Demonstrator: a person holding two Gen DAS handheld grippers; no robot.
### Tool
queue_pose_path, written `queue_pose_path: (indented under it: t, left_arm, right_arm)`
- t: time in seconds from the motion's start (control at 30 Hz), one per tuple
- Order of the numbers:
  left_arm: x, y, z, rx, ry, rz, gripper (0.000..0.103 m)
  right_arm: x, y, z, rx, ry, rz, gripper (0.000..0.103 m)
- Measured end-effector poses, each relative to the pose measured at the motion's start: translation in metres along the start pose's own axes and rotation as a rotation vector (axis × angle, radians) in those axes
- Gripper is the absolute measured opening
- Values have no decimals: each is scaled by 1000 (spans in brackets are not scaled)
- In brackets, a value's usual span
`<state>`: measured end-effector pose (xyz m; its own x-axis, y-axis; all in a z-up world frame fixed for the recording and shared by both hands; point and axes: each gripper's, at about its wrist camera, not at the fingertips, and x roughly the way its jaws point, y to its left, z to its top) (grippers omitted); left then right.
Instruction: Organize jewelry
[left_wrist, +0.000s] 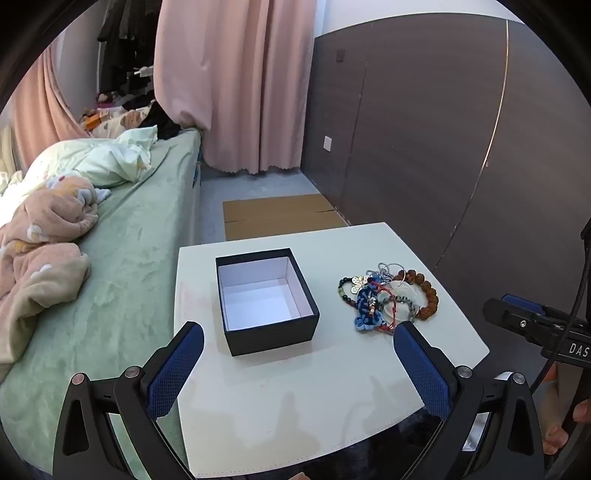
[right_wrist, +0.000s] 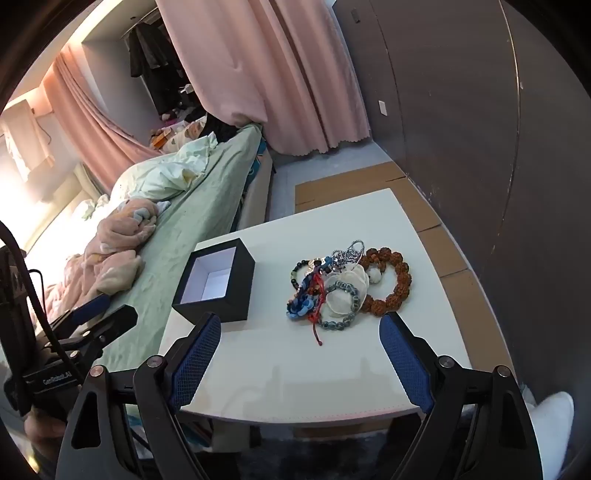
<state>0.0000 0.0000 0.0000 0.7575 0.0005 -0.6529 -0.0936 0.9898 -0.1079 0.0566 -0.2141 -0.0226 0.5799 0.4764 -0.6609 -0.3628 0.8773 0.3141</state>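
Note:
An open black box (left_wrist: 266, 301) (right_wrist: 216, 284) with a white, empty inside stands on the small white table (left_wrist: 295, 398) (right_wrist: 295, 369). To its right lies a tangled pile of jewelry (left_wrist: 388, 297) (right_wrist: 347, 288): a brown bead bracelet (right_wrist: 397, 284), a blue braided cord (left_wrist: 365, 308), a red string, grey beads and silver chain. My left gripper (left_wrist: 298, 338) hovers open over the table's near side, in front of the box, with nothing between its fingers. My right gripper (right_wrist: 300, 332) is open too, just short of the pile.
A bed with a green sheet (left_wrist: 122, 266) and crumpled blankets (left_wrist: 44, 236) runs along the table's left side. Flattened cardboard (left_wrist: 280, 214) lies on the floor beyond the table. A dark wall panel (left_wrist: 443, 129) stands to the right, pink curtains (left_wrist: 236, 81) behind.

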Motion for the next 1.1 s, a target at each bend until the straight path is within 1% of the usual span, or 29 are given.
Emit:
queue_pose_path:
  t: [0.03, 0.07, 0.33, 0.43, 0.5, 0.67, 0.93, 1.1]
  left_arm:
    - [0, 0, 0, -2, 2, -2, 103]
    - [0, 0, 0, -3, -3, -2, 103]
    - [2, 3, 4, -20, -5, -15, 103]
    - [3, -2, 2, -3, -2, -8, 102]
    - [4, -3, 3, -5, -4, -8, 103]
    - [5, -4, 3, -9, -15, -13, 102]
    - [1, -5, 5, 6, -45, -15, 102]
    - [0, -7, 5, 15, -36, -26, 102]
  right_arm:
    - [-1, 1, -1, -14, -19, 0, 88]
    - [-1, 1, -1, -12, -21, 4, 88]
    - [-1, 2, -1, -21, -10, 1, 88]
    - [-1, -1, 1, -25, -8, -3, 88]
    - [-6, 0, -1, -18, -17, -3, 88]
    - [-4, 0, 2, -17, -26, -13, 88]
    - [-1, 1, 5, -21, -25, -27, 88]
    - [0, 1, 4, -24, -23, -35, 88]
